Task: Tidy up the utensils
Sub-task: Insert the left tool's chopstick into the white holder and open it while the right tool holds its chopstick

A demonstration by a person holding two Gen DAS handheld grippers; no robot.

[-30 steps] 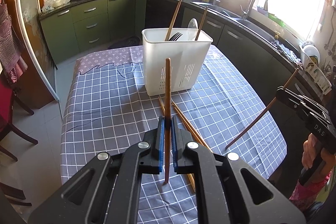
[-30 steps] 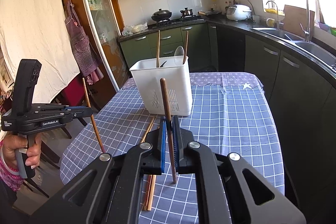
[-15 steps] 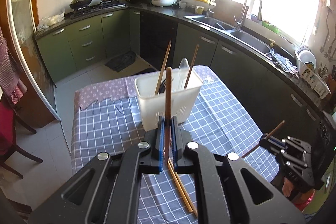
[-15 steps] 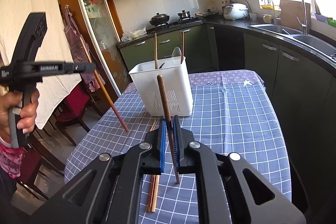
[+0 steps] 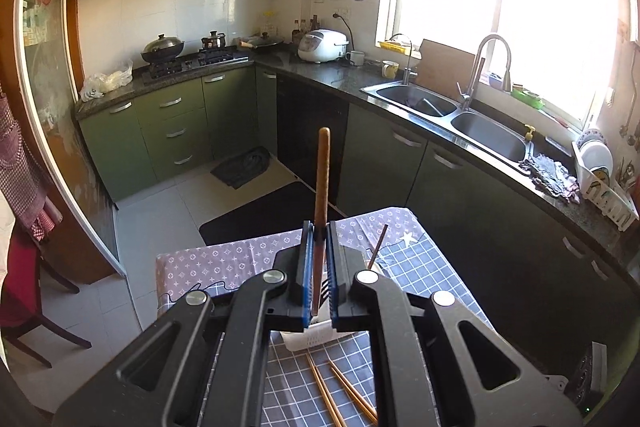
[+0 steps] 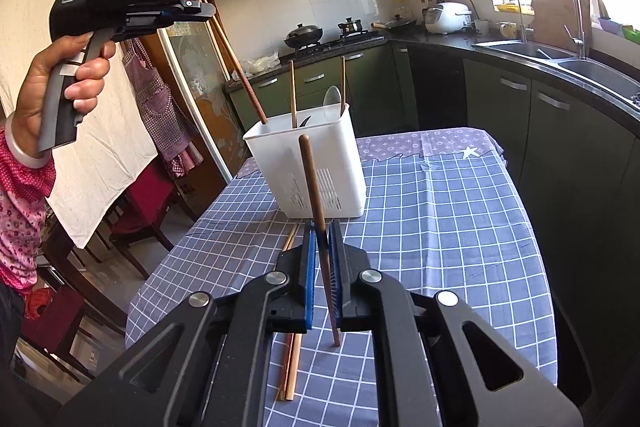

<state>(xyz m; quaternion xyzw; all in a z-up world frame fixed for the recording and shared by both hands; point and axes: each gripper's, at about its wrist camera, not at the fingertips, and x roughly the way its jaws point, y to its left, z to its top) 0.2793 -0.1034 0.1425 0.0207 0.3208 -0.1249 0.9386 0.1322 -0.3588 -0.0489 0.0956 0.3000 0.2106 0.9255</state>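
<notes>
Left gripper [image 6: 210, 11]: your jaws clamp a brown wooden chopstick [image 6: 244, 75], tip at the white plastic utensil holder [image 6: 308, 163] rim, 11 o'clock corner.
Right gripper [image 6: 321, 281]: grips another upright chopstick [image 6: 314, 195]; holder at 12 o'clock.
Nearer: left.

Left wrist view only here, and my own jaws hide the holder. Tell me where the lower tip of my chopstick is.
Observer: From the right wrist view, the left gripper holds its chopstick tilted, with the tip at the back-left corner rim of the white utensil holder. I cannot tell if it is inside.
Operator: Report the right gripper.
Observer: The right gripper is shut on a second chopstick, held near upright in front of the holder.
</notes>
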